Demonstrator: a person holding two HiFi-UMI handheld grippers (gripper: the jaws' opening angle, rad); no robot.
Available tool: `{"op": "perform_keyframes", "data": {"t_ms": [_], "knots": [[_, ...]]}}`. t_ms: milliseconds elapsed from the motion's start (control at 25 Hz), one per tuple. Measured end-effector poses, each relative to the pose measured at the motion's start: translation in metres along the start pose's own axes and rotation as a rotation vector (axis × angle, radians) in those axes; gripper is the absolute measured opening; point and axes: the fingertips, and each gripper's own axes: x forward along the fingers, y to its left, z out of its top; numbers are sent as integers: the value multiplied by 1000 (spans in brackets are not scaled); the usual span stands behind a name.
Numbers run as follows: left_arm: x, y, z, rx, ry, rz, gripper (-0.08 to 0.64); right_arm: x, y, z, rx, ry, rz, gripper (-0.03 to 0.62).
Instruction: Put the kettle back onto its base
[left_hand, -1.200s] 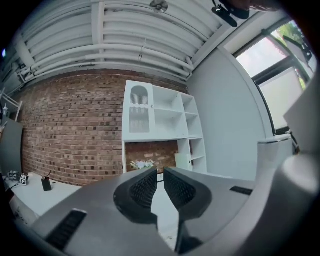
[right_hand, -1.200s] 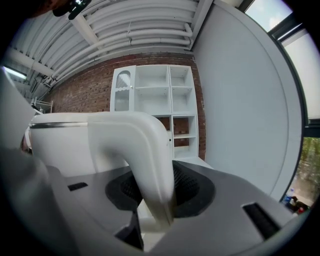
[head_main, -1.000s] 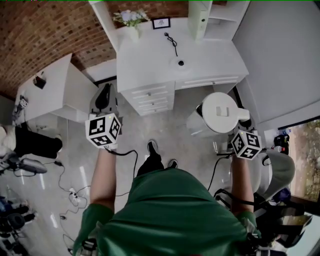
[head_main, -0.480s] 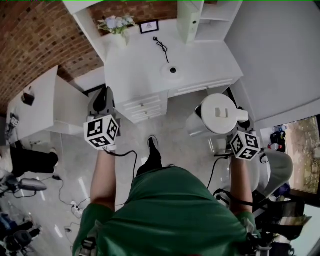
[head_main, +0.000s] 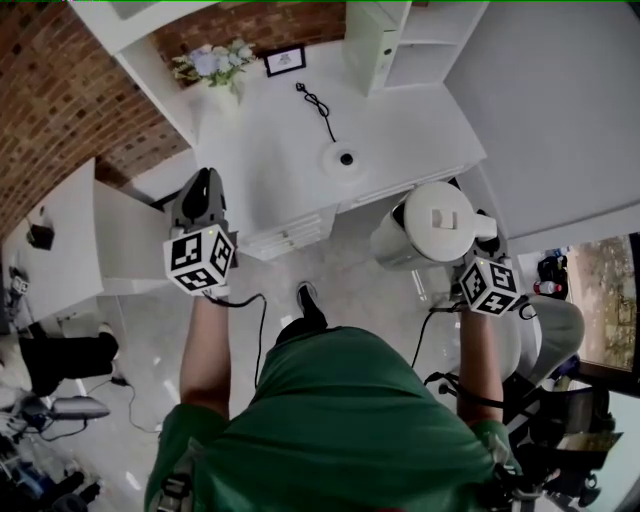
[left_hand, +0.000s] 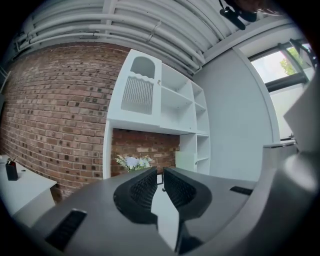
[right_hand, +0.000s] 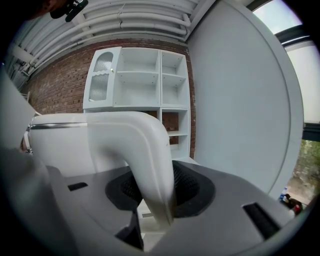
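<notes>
Kettle (head_main: 440, 218), gripped by its handle in our right hand-held gripper (right_hand: 157, 187), has come closer to the tabletop (head_main: 410, 110) but hangs off its near right edge, short of the base (head_main: 345, 158), while our left hand-held gripper (left_hand: 161, 187) is closed and empty.

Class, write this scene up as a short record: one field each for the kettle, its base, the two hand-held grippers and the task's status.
Kettle: white, carried by its handle near the front edge of the desk
Base: round, bare, on the white desk, with a cord running toward the back
Right hand-held gripper: shut on the kettle's handle
Left hand-held gripper: jaws nearly together, nothing between them
Status: kettle not yet on base
</notes>
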Motion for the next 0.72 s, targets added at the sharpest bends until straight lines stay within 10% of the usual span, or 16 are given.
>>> {"op": "perform_keyframes", "data": {"t_ms": [720], "knots": [[69,70,-45,-66,83,-36,52,78,45,8,16,29,-78,140]]}}
